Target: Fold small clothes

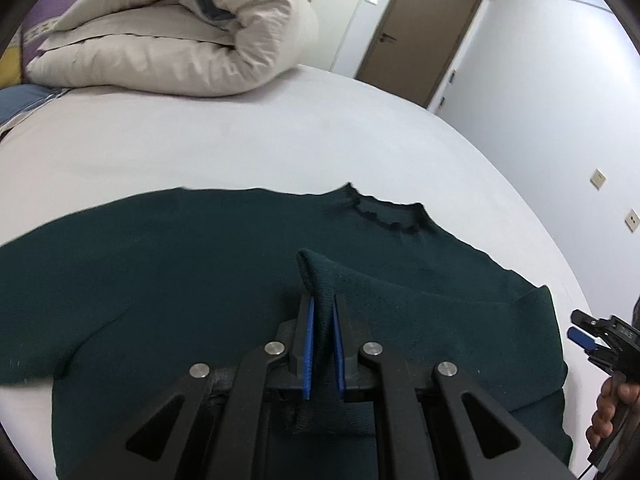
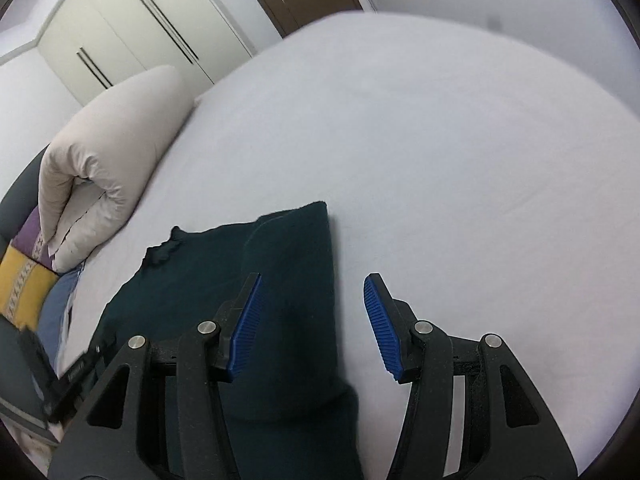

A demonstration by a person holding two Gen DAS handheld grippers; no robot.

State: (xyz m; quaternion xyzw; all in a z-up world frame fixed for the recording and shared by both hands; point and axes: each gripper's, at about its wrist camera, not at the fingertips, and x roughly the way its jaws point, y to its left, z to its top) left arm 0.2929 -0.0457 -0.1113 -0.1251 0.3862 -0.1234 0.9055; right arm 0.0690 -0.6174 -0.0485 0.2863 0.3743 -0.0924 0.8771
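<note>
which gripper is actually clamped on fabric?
The left gripper, shut on the sweater's cuff; the right gripper is open, holding nothing.

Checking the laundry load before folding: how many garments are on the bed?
1. A dark green sweater lies spread on the bed, its cuff pinched in the left gripper. Others may lie out of view.

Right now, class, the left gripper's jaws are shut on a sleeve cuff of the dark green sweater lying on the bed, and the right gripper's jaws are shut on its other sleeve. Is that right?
Not quite. The left gripper does pinch a cuff of the dark green sweater on the bed, but the right wrist view shows the right gripper with jaws open, holding nothing.
</note>
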